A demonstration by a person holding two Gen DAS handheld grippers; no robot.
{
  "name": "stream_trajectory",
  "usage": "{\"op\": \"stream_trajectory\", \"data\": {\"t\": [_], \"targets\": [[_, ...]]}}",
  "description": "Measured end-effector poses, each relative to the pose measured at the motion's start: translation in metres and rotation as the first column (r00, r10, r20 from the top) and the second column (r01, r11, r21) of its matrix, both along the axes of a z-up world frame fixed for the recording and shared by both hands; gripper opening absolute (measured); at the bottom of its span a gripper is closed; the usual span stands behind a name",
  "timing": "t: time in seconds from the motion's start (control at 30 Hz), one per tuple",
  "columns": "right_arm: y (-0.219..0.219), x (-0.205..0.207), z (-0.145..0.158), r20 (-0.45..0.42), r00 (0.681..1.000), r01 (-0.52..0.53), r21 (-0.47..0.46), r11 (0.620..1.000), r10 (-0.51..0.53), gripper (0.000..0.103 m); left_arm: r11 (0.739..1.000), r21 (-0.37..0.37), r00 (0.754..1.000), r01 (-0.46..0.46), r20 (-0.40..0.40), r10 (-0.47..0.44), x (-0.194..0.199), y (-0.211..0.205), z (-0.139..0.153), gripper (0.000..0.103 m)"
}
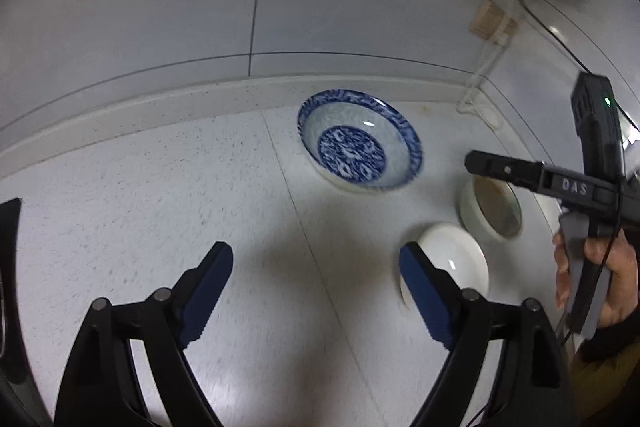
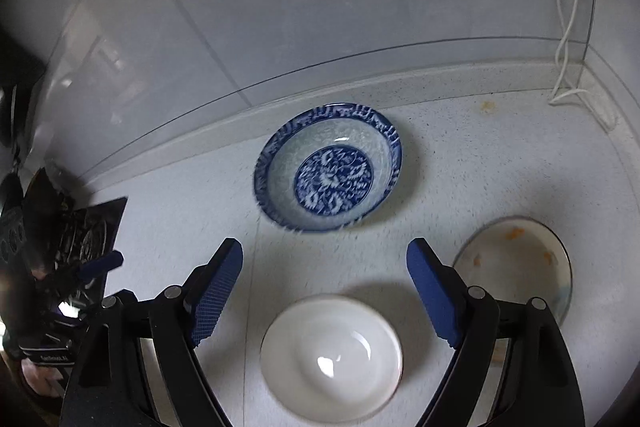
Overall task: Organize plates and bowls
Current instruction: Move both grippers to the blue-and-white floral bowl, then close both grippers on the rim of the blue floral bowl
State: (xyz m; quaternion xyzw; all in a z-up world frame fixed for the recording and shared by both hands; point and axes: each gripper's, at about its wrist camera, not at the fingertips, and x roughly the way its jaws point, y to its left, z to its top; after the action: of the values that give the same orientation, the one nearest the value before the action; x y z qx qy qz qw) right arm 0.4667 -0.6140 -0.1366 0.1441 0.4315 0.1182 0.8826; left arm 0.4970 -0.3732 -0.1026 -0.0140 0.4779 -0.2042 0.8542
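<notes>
Speckled white stone forms the table (image 2: 500,163), backed by a pale tiled wall with a socket and a white cable at the right. I read the white bowl (image 2: 331,357) as the thing nearest to hand: in the right wrist view it sits upright directly ahead of and below the right hand-held gripper (image 2: 325,289), centred between its two blue pads, not touched by either. Being round, it has no long axis to align to; only the rim matters. Its jaws stand wide apart and carry nothing. Just beside the white bowl, to the right, lies a soiled plate (image 2: 520,263); further ahead, near the wall, sits the blue patterned bowl (image 2: 332,171), apart from both.

From the left wrist view, the left hand-held gripper (image 1: 316,291) is also wide open and empty, with the white bowl off to its right. I judge the right hand nearer
</notes>
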Motion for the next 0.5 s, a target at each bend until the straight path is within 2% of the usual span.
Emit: {"op": "stream_trajectory", "data": {"t": [0.13,0.27,0.43,0.5], "targets": [[-0.005,0.043,-0.019,-0.068,0.997,0.024,-0.021,0.999,-0.025,0.081,0.998,-0.020,0.997,-0.062,-0.053,0.061,0.058,-0.011,-0.026,0.086],[-0.007,0.077,-0.040,-0.130,0.991,0.037,-0.040,0.999,-0.041,0.081,0.994,0.001,0.990,-0.113,-0.086,0.113,0.106,-0.025,-0.054,0.086],[-0.009,0.107,-0.061,-0.184,0.982,0.036,-0.060,0.998,-0.046,0.081,0.989,0.012,0.977,-0.150,-0.149,0.150,0.143,-0.041,-0.084,0.085],[-0.009,0.113,-0.066,-0.197,0.980,0.029,-0.057,0.998,-0.040,0.081,0.989,0.017,0.975,-0.148,-0.165,0.148,0.153,-0.047,-0.092,0.079]]}}
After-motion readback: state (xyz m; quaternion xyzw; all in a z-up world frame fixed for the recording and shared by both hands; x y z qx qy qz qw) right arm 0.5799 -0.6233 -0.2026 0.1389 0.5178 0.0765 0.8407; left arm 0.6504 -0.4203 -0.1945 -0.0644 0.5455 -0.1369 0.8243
